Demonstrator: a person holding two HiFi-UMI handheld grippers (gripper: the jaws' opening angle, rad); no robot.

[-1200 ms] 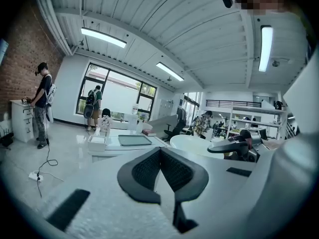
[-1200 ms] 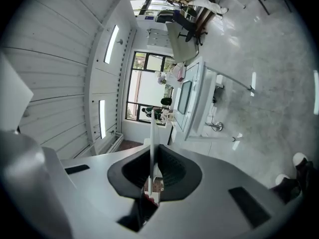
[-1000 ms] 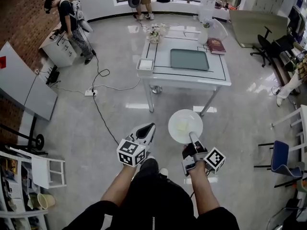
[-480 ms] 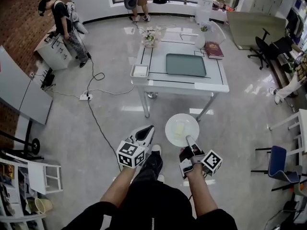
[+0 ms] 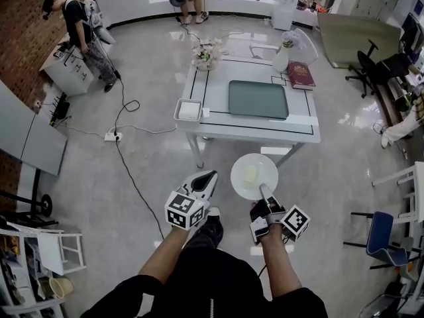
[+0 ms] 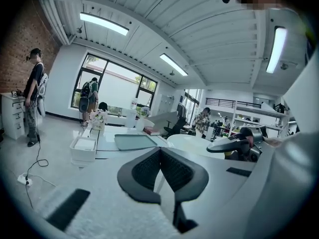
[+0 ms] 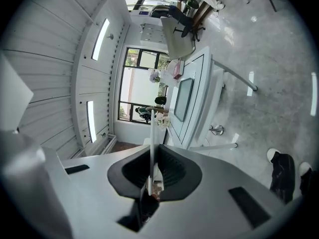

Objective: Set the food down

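Observation:
A round white plate [image 5: 254, 175] with a pale yellow piece of food [image 5: 250, 175] hangs in the air just short of the white table [image 5: 301, 132]. My right gripper [image 5: 263, 190] is shut on the plate's near rim. In the right gripper view the rim [image 7: 151, 133] stands edge-on between the pads of my right gripper [image 7: 152, 166]. Left of the plate, my left gripper [image 5: 210, 175] is shut and holds nothing. In the left gripper view, the pads of my left gripper [image 6: 161, 158] meet, with the plate [image 6: 192, 143] ahead on the right.
On the table lie a green tray [image 5: 258, 99], a white box [image 5: 189, 110], a flower vase [image 5: 207, 53], a white vase [image 5: 282, 58] and a red book [image 5: 302, 75]. A cable and power strip [image 5: 112, 136] run along the floor left. A person [image 5: 73, 20] stands far left; chairs [image 5: 381, 234] stand right.
Both grippers and the plate have been carried forward. The table now sits nearer and larger in the head view. The grip on the plate is unchanged.

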